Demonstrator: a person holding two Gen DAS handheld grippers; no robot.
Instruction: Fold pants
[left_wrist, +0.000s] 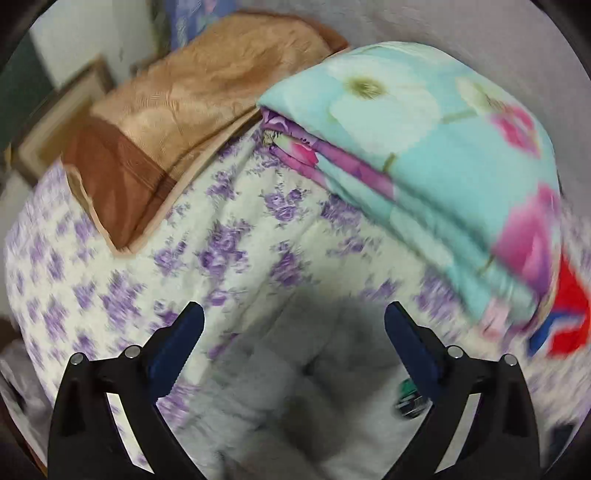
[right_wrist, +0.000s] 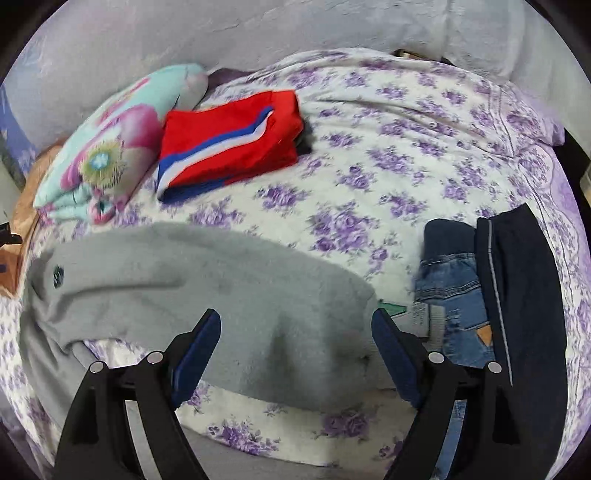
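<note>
Grey fleece pants (right_wrist: 207, 273) lie spread across the bed, partly doubled over, with a small dark logo at the left end. My right gripper (right_wrist: 295, 328) is open just above their near part, jaws wide apart. In the left wrist view the same grey pants (left_wrist: 295, 391) lie bunched below my left gripper (left_wrist: 293, 321), which is open and holds nothing. The left view is motion blurred.
The bed has a white sheet with purple flowers (right_wrist: 369, 192). Folded red pants with blue and white stripes (right_wrist: 229, 144) lie at the back. A folded teal floral quilt (left_wrist: 424, 155) and a brown blanket (left_wrist: 184, 122) sit by the wall. Jeans (right_wrist: 454, 306) and dark pants (right_wrist: 524, 302) lie at the right.
</note>
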